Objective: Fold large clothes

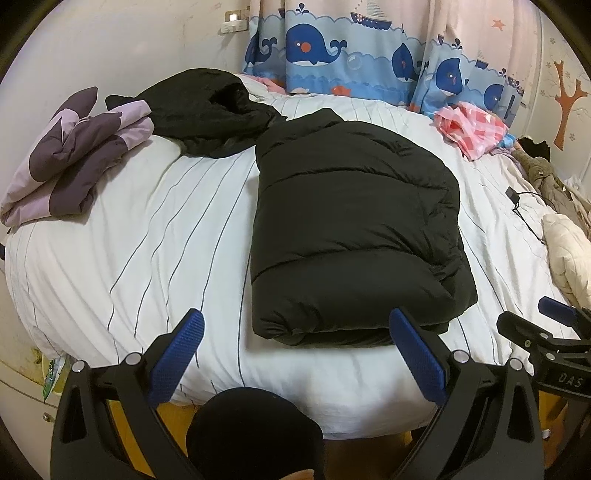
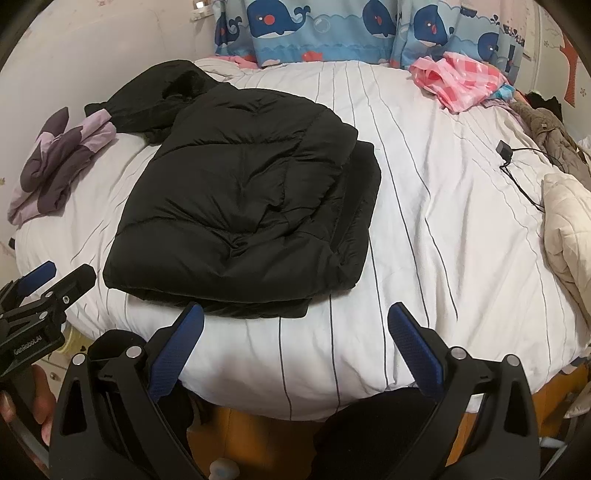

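Left claw (image 1: 295, 350) and right claw (image 2: 295, 343) spread wide, empty, above bed edge. Black puffer jacket (image 1: 351, 229) folded on striped duvet (image 1: 147, 240), just beyond both.

We see a bed (image 1: 155, 258) under a white cover with thin dark stripes. Behind the bed hangs a curtain (image 1: 332, 48) printed with blue whales and boats. Left of the curtain, a pale wall (image 1: 129, 44) carries a socket (image 1: 233, 22); right of it, a tree decal (image 1: 567, 99).
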Tool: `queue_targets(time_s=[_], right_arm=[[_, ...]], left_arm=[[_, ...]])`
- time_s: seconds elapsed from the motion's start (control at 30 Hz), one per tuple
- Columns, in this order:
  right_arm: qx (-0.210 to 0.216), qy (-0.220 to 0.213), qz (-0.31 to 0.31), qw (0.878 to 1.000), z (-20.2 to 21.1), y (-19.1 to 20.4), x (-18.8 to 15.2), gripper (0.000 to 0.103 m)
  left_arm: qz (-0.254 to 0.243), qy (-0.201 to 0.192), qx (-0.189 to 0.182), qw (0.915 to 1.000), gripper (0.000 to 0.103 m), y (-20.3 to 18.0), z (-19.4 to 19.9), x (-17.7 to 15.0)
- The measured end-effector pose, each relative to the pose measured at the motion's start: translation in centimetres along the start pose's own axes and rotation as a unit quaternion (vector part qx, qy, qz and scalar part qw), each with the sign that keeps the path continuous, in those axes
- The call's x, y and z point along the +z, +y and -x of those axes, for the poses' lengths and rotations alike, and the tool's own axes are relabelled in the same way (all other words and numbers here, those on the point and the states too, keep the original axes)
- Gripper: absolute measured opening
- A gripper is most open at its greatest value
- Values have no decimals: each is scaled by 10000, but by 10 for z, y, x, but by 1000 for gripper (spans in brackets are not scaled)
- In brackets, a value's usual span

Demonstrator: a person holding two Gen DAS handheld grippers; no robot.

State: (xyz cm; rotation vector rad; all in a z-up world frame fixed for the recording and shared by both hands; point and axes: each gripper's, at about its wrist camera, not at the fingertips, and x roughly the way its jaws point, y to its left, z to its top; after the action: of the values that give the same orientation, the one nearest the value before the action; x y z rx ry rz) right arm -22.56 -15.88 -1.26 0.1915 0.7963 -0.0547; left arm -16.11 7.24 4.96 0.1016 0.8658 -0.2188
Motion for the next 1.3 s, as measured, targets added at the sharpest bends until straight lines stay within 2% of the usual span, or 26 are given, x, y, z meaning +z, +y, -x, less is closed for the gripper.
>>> queue_targets(time_s=[0.23,0.37,0.73,1.3], right_arm=[[-40,-70,39,10000,5,0,-1,96],[-53,-103,44,9999,7,-3,-3,96],[-115,-250,96,9996,11,-10,-5,96],[-143,-315,-4,9994,9,-22,-5,96]], left_arm=[[-44,43,26,10000,96,-1,-2,0],[-129,257,47,9996,96,-6,-7,0],[-191,133,73,9997,96,-14,0,3],[-437,213,237,9985,96,-36,-7,3]])
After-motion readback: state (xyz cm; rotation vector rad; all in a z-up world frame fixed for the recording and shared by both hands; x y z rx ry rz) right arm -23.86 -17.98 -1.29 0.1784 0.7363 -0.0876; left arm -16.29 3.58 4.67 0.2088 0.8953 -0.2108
